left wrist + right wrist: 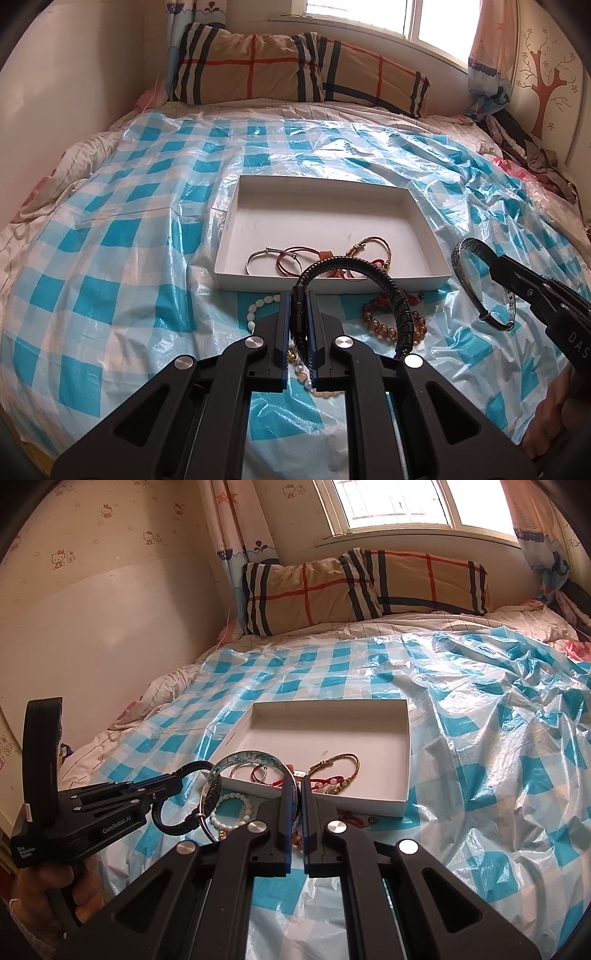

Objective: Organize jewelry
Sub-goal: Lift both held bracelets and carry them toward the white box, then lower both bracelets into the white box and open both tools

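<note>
A shallow white box (236, 206) (400, 801) lies on the bed and holds a silver bangle (258, 254), a red cord bracelet (286, 264) and a gold bracelet (369, 243) (341, 762). My left gripper (298, 299) (177, 775) is shut on a black braided bracelet (369, 267) (173, 825), held just in front of the box. My right gripper (294, 782) (495, 260) is shut on a patterned silver-blue bangle (247, 758) (463, 254), held near the box's front edge. An amber bead bracelet (384, 325) and a white bead bracelet (258, 306) (236, 797) lie on the sheet before the box.
A crinkled blue-and-white checked plastic sheet (129, 236) (498, 757) covers the bed. Plaid pillows (258, 70) (332, 587) lie at the head under the window. A wall runs along the left side. Clothes (532, 155) are piled at the right edge.
</note>
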